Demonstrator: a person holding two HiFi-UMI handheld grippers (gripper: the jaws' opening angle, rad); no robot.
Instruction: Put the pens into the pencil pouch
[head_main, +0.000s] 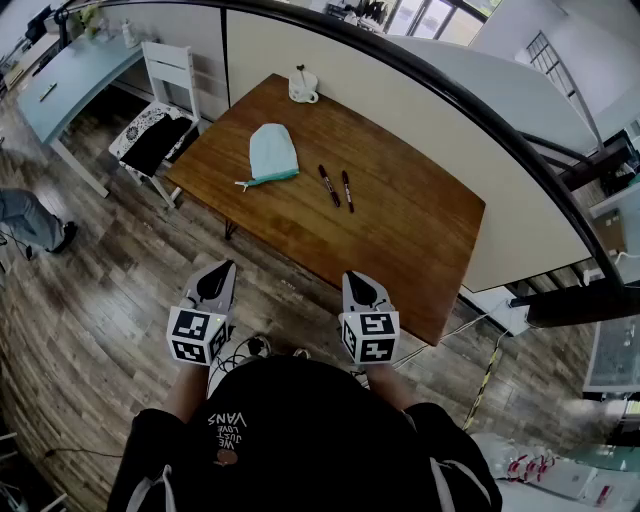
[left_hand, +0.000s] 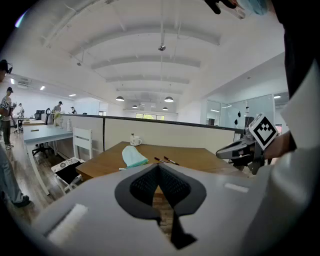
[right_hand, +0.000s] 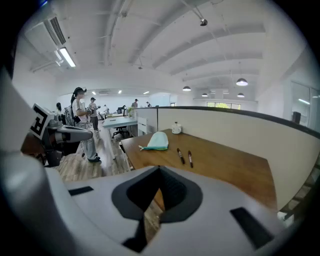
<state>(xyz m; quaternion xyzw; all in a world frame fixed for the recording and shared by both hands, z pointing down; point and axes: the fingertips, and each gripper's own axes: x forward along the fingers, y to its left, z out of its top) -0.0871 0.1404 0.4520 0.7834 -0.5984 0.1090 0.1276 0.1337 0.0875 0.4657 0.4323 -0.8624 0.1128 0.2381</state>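
Note:
A light teal pencil pouch (head_main: 271, 153) lies on the wooden table (head_main: 400, 240), its opening toward the near edge. Two dark pens (head_main: 329, 185) (head_main: 347, 190) lie side by side to its right. The pouch (left_hand: 133, 156) (right_hand: 157, 141) and the pens (left_hand: 165, 160) (right_hand: 185, 156) show far off in both gripper views. My left gripper (head_main: 220, 272) and right gripper (head_main: 358, 281) are held close to my body, short of the table's near edge. Both are shut with nothing between the jaws.
A white cup (head_main: 302, 88) stands at the table's far edge by the partition wall (head_main: 420, 110). A white chair (head_main: 160, 120) with a dark cushion sits left of the table, a pale blue desk (head_main: 70, 80) beyond it. A cable (head_main: 490, 370) runs over the floor at right.

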